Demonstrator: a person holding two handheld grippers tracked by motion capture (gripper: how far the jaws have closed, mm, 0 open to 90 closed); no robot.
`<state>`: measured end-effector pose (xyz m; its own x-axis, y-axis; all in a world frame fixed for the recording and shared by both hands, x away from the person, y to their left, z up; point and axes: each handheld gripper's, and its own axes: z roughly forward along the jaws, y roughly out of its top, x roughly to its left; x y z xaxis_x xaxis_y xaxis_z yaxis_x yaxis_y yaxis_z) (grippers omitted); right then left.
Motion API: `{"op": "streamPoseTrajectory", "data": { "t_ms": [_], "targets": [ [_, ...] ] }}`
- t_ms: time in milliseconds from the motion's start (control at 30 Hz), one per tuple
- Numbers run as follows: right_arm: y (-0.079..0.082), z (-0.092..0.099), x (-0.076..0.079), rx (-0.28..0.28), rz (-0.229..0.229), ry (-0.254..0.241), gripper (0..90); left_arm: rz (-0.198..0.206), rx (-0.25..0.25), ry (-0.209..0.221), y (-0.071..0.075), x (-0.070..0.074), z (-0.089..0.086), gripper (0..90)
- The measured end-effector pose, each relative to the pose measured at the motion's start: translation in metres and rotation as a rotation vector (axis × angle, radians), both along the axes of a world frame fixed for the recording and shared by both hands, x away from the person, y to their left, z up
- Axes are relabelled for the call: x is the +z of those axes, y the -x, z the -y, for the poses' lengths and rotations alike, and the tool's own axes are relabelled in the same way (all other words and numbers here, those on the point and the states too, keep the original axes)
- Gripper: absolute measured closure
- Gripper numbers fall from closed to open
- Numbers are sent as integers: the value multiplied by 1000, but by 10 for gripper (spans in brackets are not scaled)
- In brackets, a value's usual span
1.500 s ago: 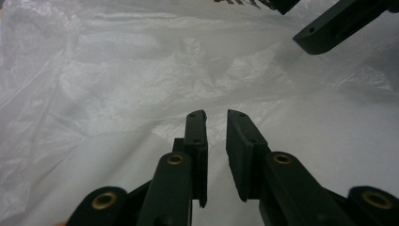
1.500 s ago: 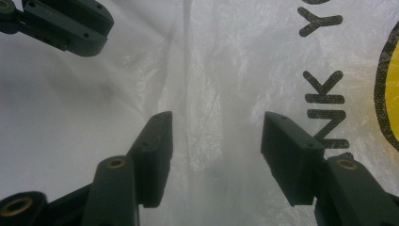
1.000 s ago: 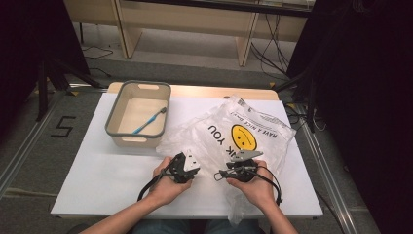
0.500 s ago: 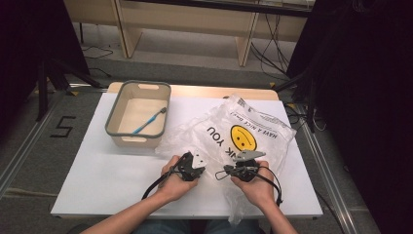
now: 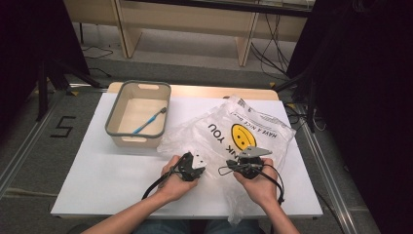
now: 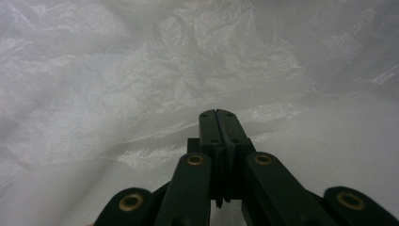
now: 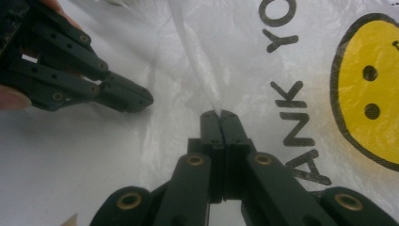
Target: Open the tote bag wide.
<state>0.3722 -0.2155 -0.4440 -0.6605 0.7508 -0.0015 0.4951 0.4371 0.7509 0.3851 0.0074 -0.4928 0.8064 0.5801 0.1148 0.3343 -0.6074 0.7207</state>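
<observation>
I hold 2 claws over the white desk [image 5: 97, 175], 1 in each hand. My left claw [image 6: 216, 114] is clenched, its black jaws pressed flat together with their tips at the crinkled edge of the thin white plastic bag printed with a yellow smiley face and black lettering [image 5: 243, 134]; whether film is caught between them I cannot tell. My right claw [image 7: 219, 114] is clenched too, and a raised fold of that bag's plastic runs straight into its tips, so it is grasping the bag, having just been closing on it. In the right gripper view my left claw lies up to the left, near my right claw but apart from it, resting on the same film.

The bag lies crumpled on the right half of the desk, just in front of my hands, its near edge reaching toward the desk's front edge. Both claws sit at its near left portion, beside the words "THANK YOU".

To the left of the bag, touching or almost touching its far corner, stands a beige rectangular plastic bin with a grey rim [image 5: 113, 114]. Inside it lies 1 blue toothbrush [image 5: 147, 121], slanted across the bin's floor.
</observation>
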Motion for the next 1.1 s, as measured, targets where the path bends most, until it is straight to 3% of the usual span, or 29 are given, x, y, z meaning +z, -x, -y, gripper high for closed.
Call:
{"op": "streamPoseTrajectory", "data": {
  "t_ms": [1100],
  "targets": [
    [-8, 14, 55, -86, 152, -98, 900, 4, 2, 4, 1, -1, 1, 895]
  ]
}}
